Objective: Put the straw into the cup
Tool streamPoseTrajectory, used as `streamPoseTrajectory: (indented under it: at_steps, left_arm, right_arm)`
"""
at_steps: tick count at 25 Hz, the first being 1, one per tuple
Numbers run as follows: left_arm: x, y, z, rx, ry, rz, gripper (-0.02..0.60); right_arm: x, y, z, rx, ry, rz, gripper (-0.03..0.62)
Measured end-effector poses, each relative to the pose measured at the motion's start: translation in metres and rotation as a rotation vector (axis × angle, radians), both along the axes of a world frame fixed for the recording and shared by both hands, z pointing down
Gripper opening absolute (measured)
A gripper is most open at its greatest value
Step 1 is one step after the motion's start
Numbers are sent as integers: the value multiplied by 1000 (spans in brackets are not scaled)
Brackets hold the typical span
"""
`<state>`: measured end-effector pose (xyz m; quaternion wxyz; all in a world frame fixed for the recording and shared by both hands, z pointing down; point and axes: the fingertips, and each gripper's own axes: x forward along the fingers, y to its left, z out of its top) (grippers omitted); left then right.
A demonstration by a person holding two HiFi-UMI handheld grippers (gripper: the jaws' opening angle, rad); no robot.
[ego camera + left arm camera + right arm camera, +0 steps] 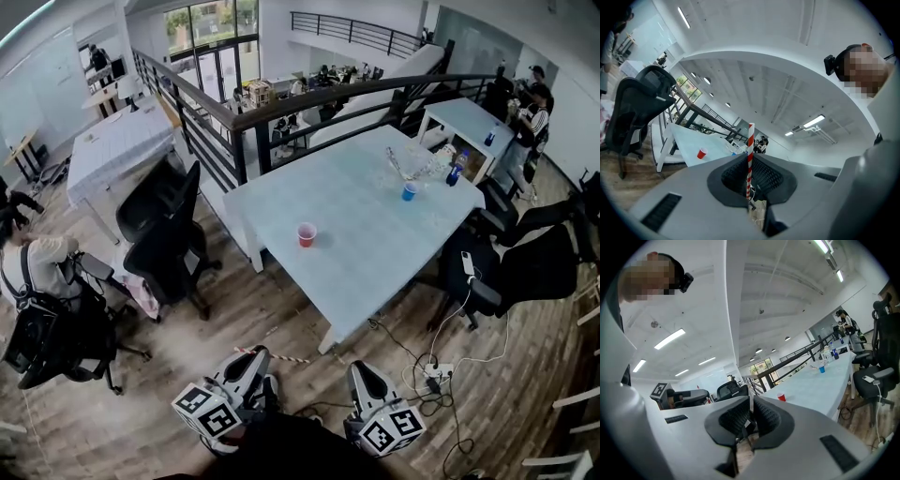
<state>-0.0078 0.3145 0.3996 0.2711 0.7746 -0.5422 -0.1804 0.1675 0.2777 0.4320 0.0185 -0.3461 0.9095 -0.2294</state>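
The left claw (750, 174), low in the head view, is closed narrowly on a red-and-white striped straw (750, 145). In the left gripper view the straw stands upright between the two dark pads, with its top rising above them and its lower end pinched between them. From the head camera the straw lies crosswise at the claw's tips, above the wooden floor (281, 309) and short of the bench (366, 253). The right claw (751, 411), beside the left, has its jaws drawn together to a thin slit with nothing between them. A red cup (307, 234) stands upright on the pale blue bench near its near-left edge, well apart from both claws. A blue cup (410, 191) stands upright farther back towards the right end, near a bottle (455, 169) and some clear plastic items (412, 165). What either cup holds is too small to tell. Black office chairs (164, 234) stand to the left of the bench and on its right.
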Motion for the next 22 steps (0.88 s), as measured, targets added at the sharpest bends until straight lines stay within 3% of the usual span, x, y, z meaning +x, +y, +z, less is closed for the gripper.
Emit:
streamPoseTrajectory:
  at_steps: [12,22]
  left_arm:
    - [-91,-91,7,-10,11,42,37]
    - [-169,-138,28,-28,44,54,37]
  right_arm:
    - [-87,-79,12,-43,34,56,48]
    - [-151,-117,27,-90,81,97,48]
